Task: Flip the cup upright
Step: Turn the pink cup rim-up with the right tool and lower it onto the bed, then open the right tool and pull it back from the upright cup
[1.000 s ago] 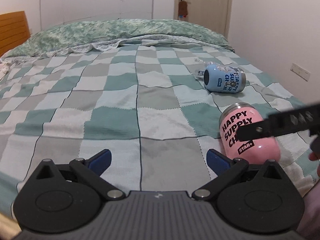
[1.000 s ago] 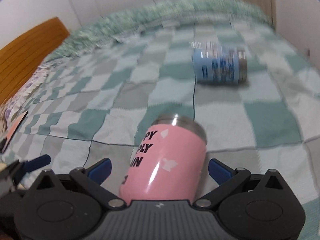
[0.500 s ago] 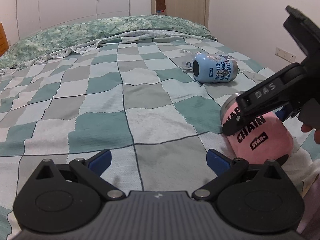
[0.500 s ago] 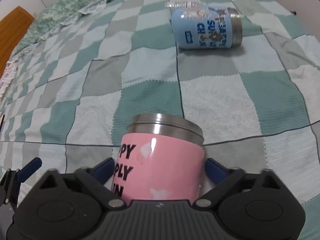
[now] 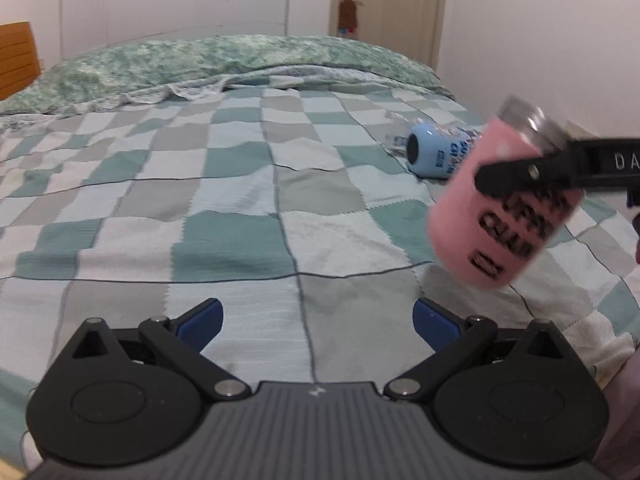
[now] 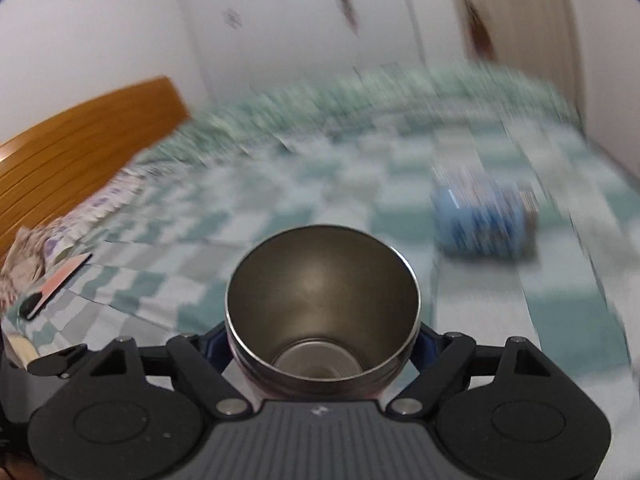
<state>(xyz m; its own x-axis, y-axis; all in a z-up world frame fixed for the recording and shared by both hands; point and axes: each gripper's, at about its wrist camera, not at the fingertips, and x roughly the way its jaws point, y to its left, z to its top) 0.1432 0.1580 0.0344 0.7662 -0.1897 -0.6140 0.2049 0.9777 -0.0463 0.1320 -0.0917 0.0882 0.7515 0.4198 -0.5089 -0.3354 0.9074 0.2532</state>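
Right gripper (image 6: 322, 346) jaws clamped on the pink cup (image 6: 322, 308), one blue pad on each side of the body just below the steel rim. In the right wrist view the cup mouth faces the camera, steel inside and base visible, cup at 6 o'clock of the frame. In the left wrist view the same pink cup (image 5: 506, 200) sits at 3 o'clock, lifted clear of the bed, shadow on the cover beneath it, steel rim up and tilted toward 1 o'clock, black lettering on the side, blurred. A black finger of the right gripper (image 5: 532, 178) crosses the cup's upper body from the 3 o'clock edge.

Left gripper (image 5: 316, 320) jaws apart, nothing between the blue pads, only bed cover below, at 6 o'clock of its own view, well apart from the pink cup.

Blue cup (image 5: 434, 152) lies on its side on the bed beyond the pink cup, at about 2 o'clock in the left view, base toward the camera; in the right view the blue cup (image 6: 482, 222) is at 2 o'clock, blurred.

Bed (image 5: 224, 216) has a green, grey and white checked cover; green patterned quilt (image 5: 208, 64) heaped at 12 o'clock. Wooden headboard (image 6: 76, 142) at 9 o'clock in the right view. Door (image 5: 390, 12) at 1 o'clock in the left view.
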